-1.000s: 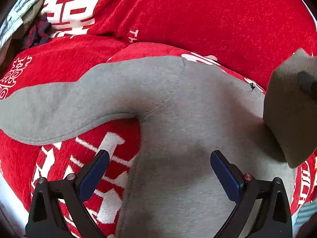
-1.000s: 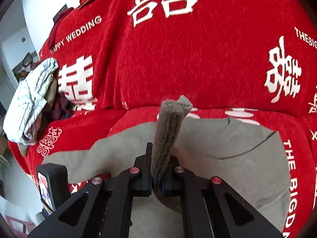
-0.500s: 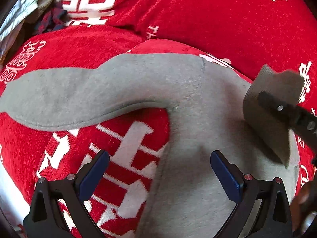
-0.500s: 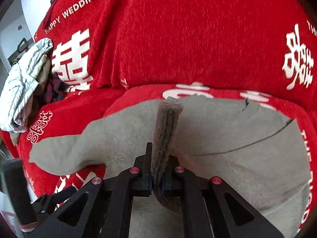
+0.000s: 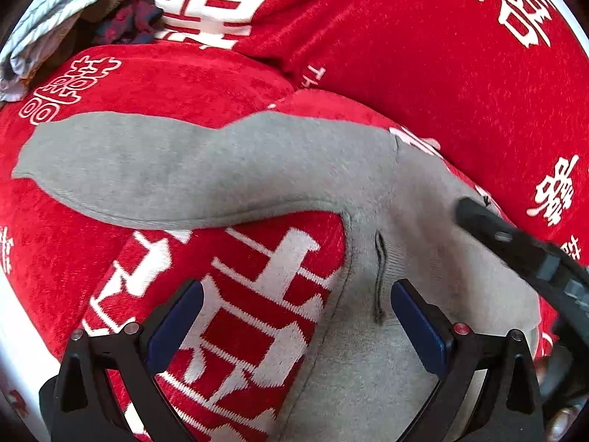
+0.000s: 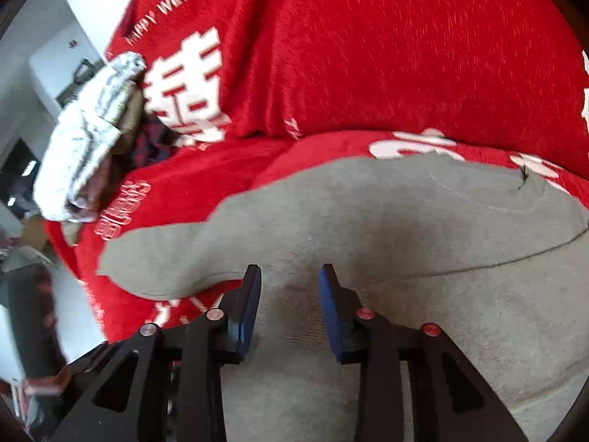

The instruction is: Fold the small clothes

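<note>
A grey long-sleeved top (image 5: 279, 169) lies flat on a red sofa cover; it also shows in the right wrist view (image 6: 386, 221). One sleeve stretches out to the left (image 5: 121, 169). The other sleeve's cuff lies folded over the body, its ribbed end (image 5: 379, 276) between my grippers. My left gripper (image 5: 296, 316) is open and empty, low over the body's left edge under the armpit. My right gripper (image 6: 289, 298) is open and empty just above the body; its black frame (image 5: 515, 246) shows at the right of the left wrist view.
The red sofa cover (image 5: 423, 55) with white characters spans seat and backrest. A pile of other clothes, pale patterned and dark checked, sits at the far left (image 6: 88, 147) and shows in the left wrist view (image 5: 55, 18). A room opens beyond the sofa's left end (image 6: 33, 84).
My right gripper has lowered the folded sleeve cuff onto the body and opened, letting it go. My left gripper has shifted left and stays open.
</note>
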Action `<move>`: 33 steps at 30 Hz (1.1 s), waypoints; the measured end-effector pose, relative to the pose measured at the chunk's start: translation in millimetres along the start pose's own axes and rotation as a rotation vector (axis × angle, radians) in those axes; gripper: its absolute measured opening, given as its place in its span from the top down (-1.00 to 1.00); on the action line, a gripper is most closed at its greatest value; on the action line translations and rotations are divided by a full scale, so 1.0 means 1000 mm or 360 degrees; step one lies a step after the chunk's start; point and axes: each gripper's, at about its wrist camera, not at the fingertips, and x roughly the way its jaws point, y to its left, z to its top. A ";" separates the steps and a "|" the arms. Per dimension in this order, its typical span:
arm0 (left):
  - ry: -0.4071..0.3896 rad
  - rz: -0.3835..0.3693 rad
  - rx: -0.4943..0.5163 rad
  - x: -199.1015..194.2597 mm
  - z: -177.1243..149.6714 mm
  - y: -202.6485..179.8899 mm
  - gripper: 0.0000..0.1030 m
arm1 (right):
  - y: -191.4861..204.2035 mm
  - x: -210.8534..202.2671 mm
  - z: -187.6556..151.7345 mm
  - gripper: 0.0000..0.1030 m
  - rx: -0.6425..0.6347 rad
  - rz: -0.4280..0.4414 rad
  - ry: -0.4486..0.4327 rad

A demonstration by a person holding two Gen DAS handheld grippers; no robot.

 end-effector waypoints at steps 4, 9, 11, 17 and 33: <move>-0.0023 -0.0015 0.0075 -0.006 0.001 -0.021 -0.98 | -0.026 -0.039 0.005 -0.18 0.0025 -0.0120 -0.0123; 0.0010 -0.0086 0.0340 0.003 -0.021 -0.089 -0.98 | -0.109 -0.062 -0.007 -0.19 0.0150 -0.0501 -0.0062; 0.0054 -0.0138 0.0482 0.014 -0.032 -0.124 -0.98 | -0.151 -0.070 -0.022 -0.19 0.0263 -0.0622 -0.0024; 0.0179 -0.0060 0.0724 0.061 -0.063 -0.180 -0.98 | -0.235 -0.089 -0.056 -0.10 0.0510 -0.0640 -0.0020; 0.0139 0.0006 0.0784 0.079 -0.053 -0.209 -0.98 | -0.283 -0.051 0.000 -0.10 0.0463 -0.0644 0.0079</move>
